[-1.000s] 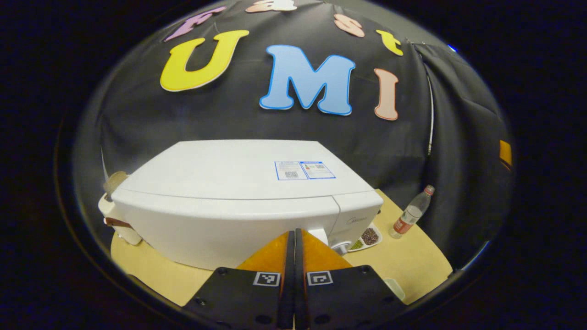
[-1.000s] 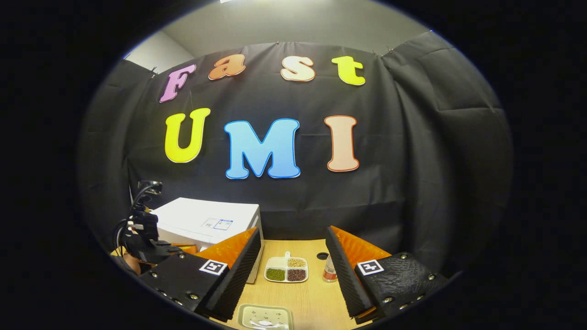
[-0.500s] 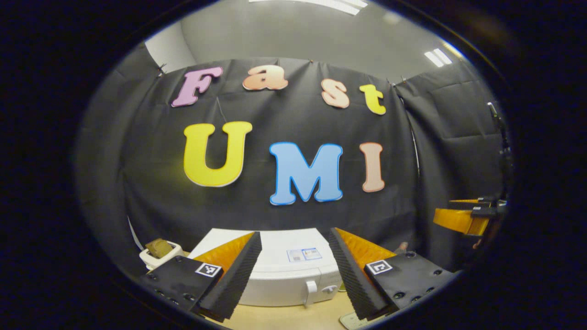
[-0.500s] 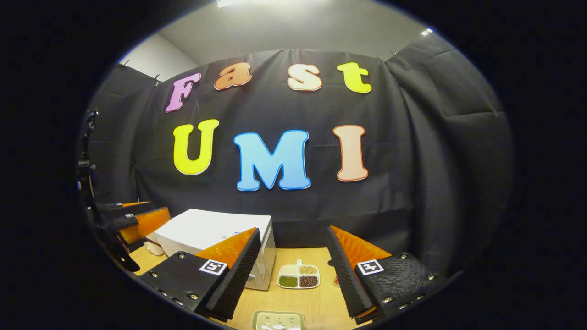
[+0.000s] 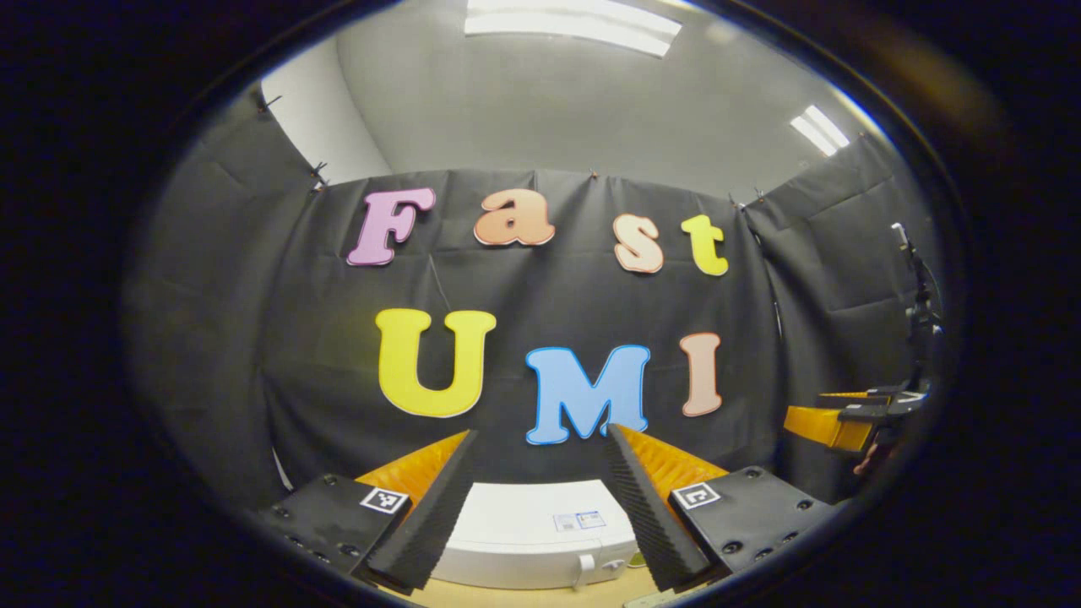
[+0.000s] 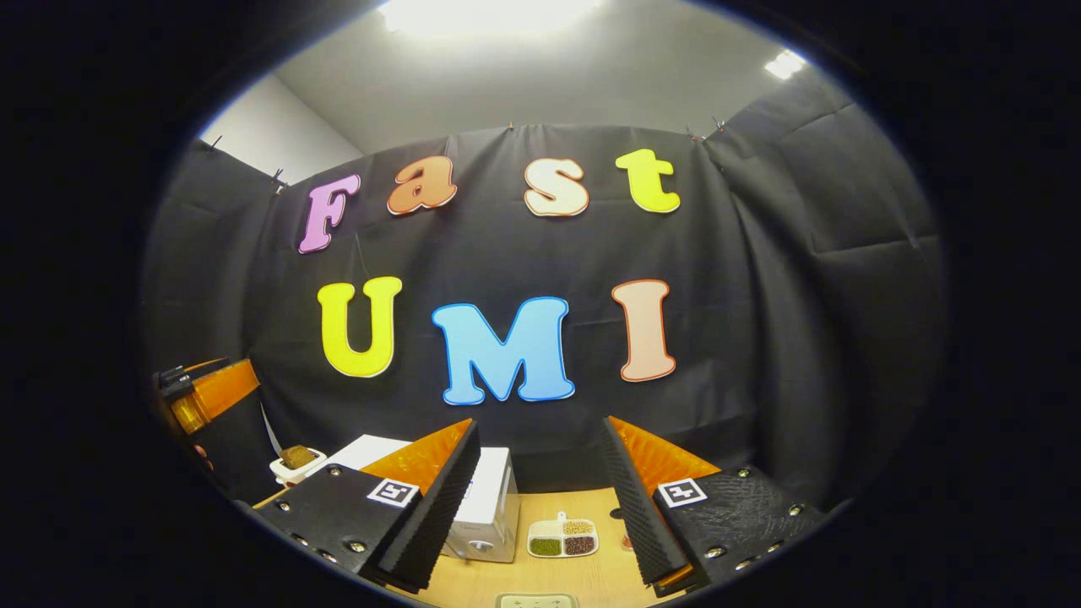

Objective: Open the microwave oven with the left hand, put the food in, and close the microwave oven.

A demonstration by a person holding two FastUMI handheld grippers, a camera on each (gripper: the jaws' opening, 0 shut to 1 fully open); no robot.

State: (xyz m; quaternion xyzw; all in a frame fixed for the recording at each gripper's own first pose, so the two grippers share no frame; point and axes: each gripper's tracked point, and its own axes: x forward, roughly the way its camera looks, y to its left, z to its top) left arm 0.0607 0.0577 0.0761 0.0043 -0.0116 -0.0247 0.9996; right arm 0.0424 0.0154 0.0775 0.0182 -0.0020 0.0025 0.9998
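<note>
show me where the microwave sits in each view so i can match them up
Left gripper view: the microwave lies at bottom centre, between the left hand-held gripper's open fingers, handle at its lower right.
Right gripper view: the microwave stands low and left of centre, partly behind the right hand-held gripper's left finger.
Shared landmark: the microwave's white top.

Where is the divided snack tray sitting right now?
In the right gripper view, the divided tray sits on the wooden table, just right of the white microwave, low between that gripper's open jaws.
</note>
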